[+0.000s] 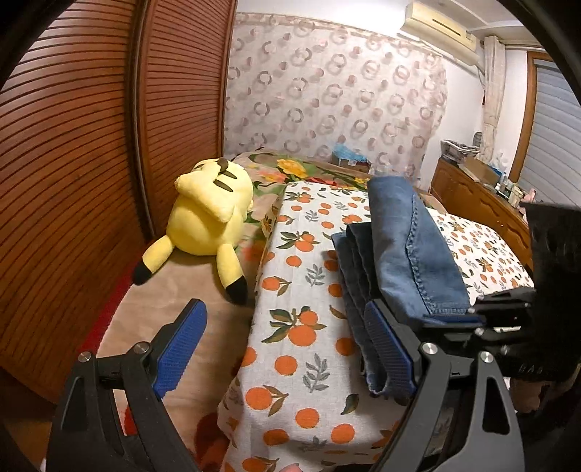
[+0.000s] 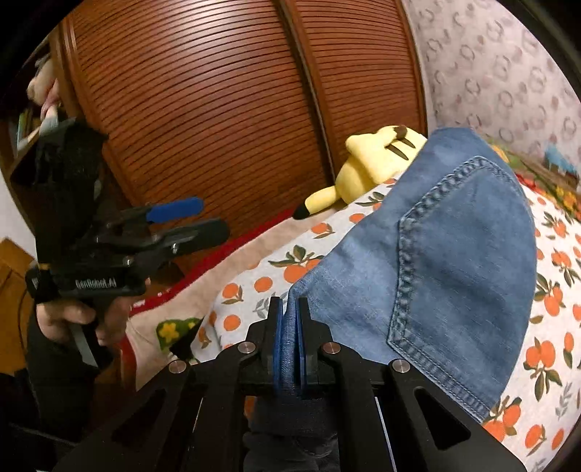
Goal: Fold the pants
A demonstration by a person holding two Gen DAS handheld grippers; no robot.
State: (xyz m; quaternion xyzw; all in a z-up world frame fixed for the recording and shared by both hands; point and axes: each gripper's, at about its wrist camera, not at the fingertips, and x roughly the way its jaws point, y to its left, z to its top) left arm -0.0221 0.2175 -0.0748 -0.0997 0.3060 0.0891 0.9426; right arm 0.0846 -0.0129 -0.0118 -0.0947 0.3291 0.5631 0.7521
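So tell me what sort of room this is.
Most likely a bedroom in a home: a bed with a floral quilt, a yellow plush toy lying on it, louvered wooden wardrobe doors alongside, and a wall air conditioner above a patterned curtain.

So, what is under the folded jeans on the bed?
The folded jeans lie on a white cloth with an orange-fruit print, which shows all around them. Whatever lies directly beneath the jeans is covered. The right gripper pinches their near edge.

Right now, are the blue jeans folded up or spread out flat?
Folded. The jeans lie in stacked layers on the orange-print cloth, back pocket on top, one edge pinched by the right gripper.
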